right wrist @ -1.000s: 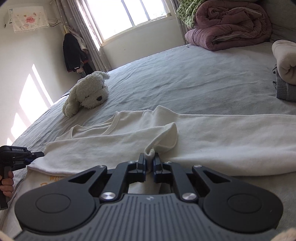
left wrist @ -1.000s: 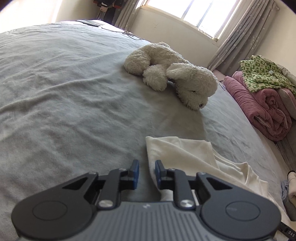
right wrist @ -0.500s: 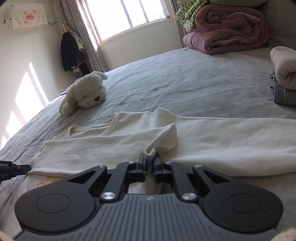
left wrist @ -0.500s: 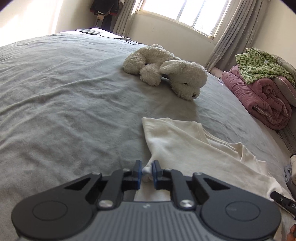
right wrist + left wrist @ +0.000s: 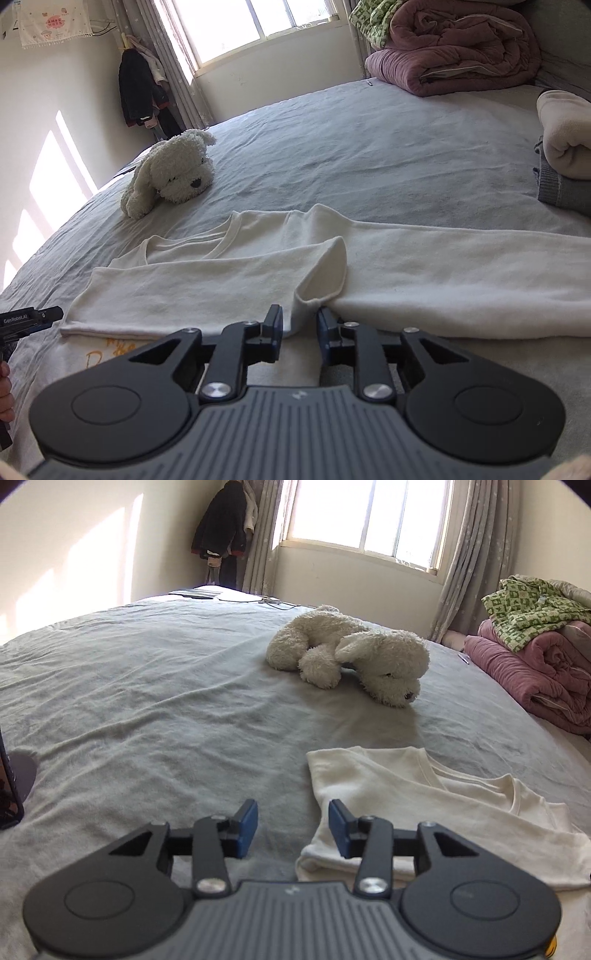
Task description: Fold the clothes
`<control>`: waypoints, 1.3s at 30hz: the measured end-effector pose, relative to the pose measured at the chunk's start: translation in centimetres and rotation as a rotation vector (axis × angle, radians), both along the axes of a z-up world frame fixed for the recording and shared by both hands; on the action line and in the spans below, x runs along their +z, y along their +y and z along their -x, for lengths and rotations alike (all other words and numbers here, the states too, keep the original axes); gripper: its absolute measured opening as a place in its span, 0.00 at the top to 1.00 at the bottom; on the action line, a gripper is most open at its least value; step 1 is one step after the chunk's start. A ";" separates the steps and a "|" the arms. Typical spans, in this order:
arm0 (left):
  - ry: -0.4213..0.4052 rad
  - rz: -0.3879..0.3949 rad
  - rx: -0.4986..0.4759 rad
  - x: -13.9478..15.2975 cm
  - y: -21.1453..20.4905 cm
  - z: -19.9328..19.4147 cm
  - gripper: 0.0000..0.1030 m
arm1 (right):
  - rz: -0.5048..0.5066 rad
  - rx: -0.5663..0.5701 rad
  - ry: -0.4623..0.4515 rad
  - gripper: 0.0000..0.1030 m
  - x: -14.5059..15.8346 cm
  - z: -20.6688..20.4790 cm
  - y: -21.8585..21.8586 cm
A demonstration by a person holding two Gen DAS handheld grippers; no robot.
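Observation:
A cream long-sleeved shirt (image 5: 229, 280) lies flat on the grey bed, with one side folded over its body. My right gripper (image 5: 300, 321) sits at its near edge. Its jaws are opening, and a raised fold of the sleeve (image 5: 325, 269) stands loosely between the fingers. In the left wrist view the same shirt (image 5: 406, 794) is to the right. My left gripper (image 5: 293, 825) hangs low over the sheet, its jaws opening, and the shirt's folded corner lies beside the right finger without being pinched. The left gripper (image 5: 48, 315) also shows at the left edge of the right wrist view.
A white plush dog (image 5: 351, 657) lies farther up the bed (image 5: 147, 701). A rolled pink quilt (image 5: 454, 48) with a green patterned cloth sits at the head. Folded cream and grey garments (image 5: 565, 155) are stacked at right. A dark flat device (image 5: 7, 794) stands at the left edge.
Both grippers, shut on shirt cloth half a second ago, have parted their jaws and let go. The left wrist view has swung left, and the shirt's edge now rests on the bed.

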State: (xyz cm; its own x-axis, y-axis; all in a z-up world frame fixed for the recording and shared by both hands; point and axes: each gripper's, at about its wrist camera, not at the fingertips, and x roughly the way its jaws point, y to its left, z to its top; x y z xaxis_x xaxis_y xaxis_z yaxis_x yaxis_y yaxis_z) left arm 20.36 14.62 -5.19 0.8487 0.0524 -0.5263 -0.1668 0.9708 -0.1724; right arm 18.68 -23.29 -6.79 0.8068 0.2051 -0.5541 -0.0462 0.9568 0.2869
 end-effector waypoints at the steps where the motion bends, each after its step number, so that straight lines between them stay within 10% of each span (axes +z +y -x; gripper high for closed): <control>1: -0.017 0.004 0.000 0.3 -0.1 0.2 0.54 | 0.028 -0.018 -0.036 0.65 0.5 0.4 0.1; 6: -0.053 -0.007 -0.061 0.3 -1.7 0.5 0.52 | 0.099 0.001 -0.170 0.72 1.4 0.4 1.0; 15: 0.130 -0.151 -0.092 -2.3 -3.2 -1.0 0.40 | 0.138 0.030 -0.048 0.93 -1.8 -1.4 1.3; 21: 0.124 -0.090 -0.052 -0.6 -3.0 -0.2 0.37 | 0.071 -0.062 -0.009 0.53 -0.1 0.4 0.1; 39: 0.110 -0.069 -0.047 0.9 -2.1 2.0 0.22 | -0.020 -0.690 0.136 0.45 -0.5 5.1 -10.5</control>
